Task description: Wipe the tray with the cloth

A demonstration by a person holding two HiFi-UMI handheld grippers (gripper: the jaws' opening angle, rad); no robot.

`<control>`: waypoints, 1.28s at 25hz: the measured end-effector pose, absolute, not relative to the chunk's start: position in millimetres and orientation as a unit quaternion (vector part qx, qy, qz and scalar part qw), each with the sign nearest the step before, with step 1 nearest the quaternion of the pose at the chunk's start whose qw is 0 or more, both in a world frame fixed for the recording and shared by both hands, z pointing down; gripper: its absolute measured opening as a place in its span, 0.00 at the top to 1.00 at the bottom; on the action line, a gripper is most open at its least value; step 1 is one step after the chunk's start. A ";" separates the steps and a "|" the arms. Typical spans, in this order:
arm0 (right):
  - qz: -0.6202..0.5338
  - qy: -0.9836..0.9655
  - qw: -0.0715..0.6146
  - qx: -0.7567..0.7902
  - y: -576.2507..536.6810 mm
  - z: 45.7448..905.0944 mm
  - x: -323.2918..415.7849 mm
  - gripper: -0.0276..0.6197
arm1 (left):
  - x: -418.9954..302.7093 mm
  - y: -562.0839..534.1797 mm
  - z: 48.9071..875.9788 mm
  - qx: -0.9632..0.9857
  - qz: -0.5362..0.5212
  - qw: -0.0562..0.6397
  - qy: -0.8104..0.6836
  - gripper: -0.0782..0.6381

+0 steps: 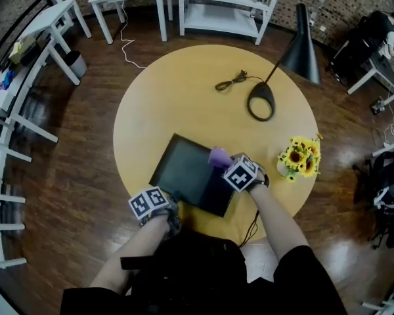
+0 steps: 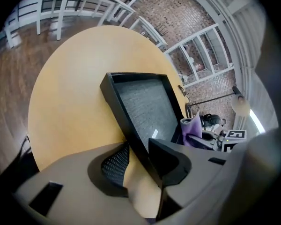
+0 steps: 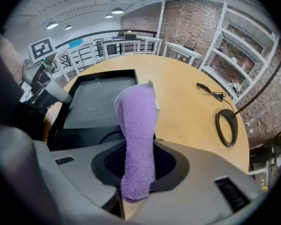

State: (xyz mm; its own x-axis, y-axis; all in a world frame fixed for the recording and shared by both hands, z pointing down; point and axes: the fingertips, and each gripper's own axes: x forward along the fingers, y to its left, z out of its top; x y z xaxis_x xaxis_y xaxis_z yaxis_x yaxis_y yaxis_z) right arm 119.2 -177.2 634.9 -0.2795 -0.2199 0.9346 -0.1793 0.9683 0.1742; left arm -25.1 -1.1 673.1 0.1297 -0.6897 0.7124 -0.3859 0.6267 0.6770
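The black tray is lying at an angle on the near part of the round yellow counter. The purple cloth is hanging bunched over the tray's right-hand rim, and the right gripper is pinching it, its jaws pressing on the cloth's folds from both sides. The left gripper is sitting at the tray's near corner with its jaws spread astride the rim; one jaw is lying against the wall, while a strip of counter is showing between the wall and the other pad. Farther out, a black lamp is standing beside a loose cable, and sunflowers are sitting near the right edge.
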 end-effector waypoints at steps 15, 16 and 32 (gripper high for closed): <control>0.047 -0.839 0.516 0.168 -181.9 605.3 94.0 0.80 | -56.6 7.8 593.4 0.508 -0.091 0.563 -0.645 0.73; 0.089 -0.835 0.512 0.181 -179.5 606.0 97.9 0.80 | -75.3 6.3 594.6 0.521 -0.055 0.539 -0.659 0.73; 0.411 -0.682 0.435 0.420 -170.7 638.5 165.5 0.80 | -75.7 -55.9 651.1 0.713 0.214 0.412 -0.525 0.72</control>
